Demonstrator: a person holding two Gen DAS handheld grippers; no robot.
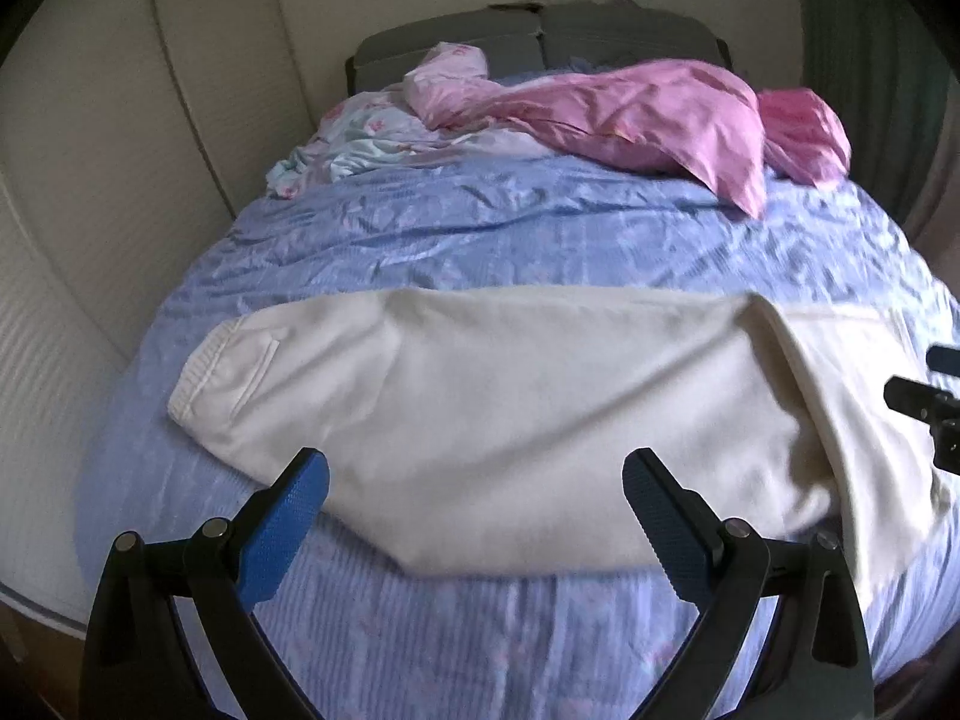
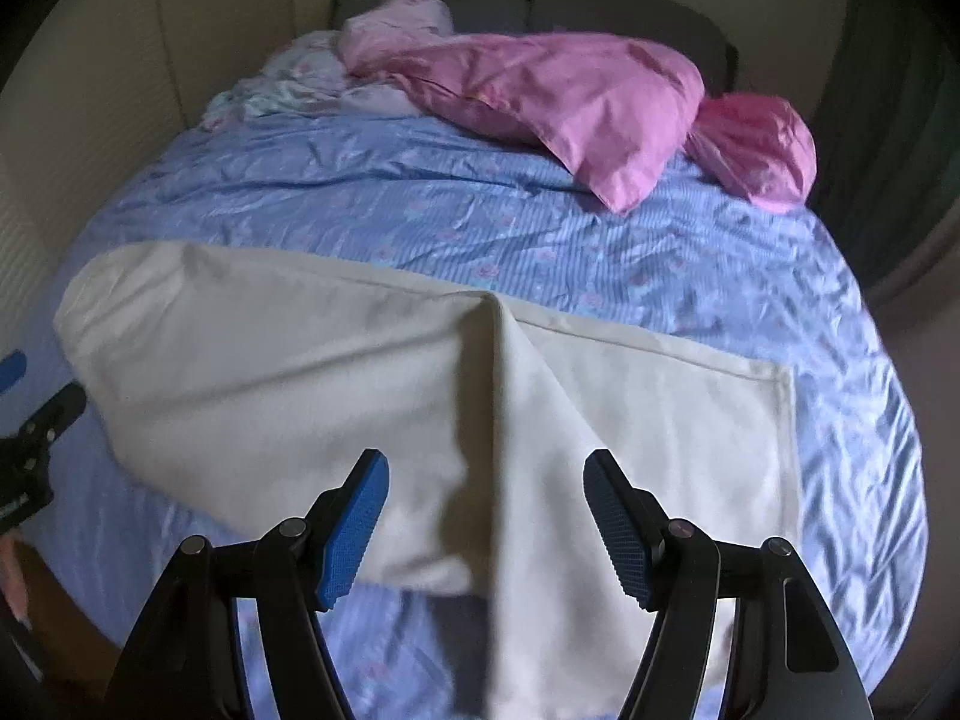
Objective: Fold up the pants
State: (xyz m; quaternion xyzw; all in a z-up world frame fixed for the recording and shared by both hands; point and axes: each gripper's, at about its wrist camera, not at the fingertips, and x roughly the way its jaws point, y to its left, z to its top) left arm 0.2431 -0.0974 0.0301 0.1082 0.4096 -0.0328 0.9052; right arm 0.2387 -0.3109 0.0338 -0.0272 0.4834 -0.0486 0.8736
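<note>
Cream pants are lying crosswise on the bed, over the blue striped cover near the foot edge, waistband and pocket end out toward 9 o'clock in the left wrist view. The two legs are sitting one over the other, so I'm judging the lengthwise half-fold is in, with the crosswise fold not yet done. The hem end toward 3 o'clock isn't lining up: in the right wrist view the upper leg is slanting down toward 6 o'clock and draping off the bed edge, while the lower leg's hem is staying flat at 3 o'clock. That skew probably needs squaring before folding across.

My left hand-held gripper is hovering over the near edge of the thigh area, jaws spread wide, nothing between them, pads clear of the cloth. My right hand-held gripper is hanging above the draped leg, jaws moderately apart, not pinching anything I can see. Both are tilting steeply down at the bed from the foot side.

Pink pillows and floral bedding are bunching at 12 o'clock, well apart from the pants
</note>
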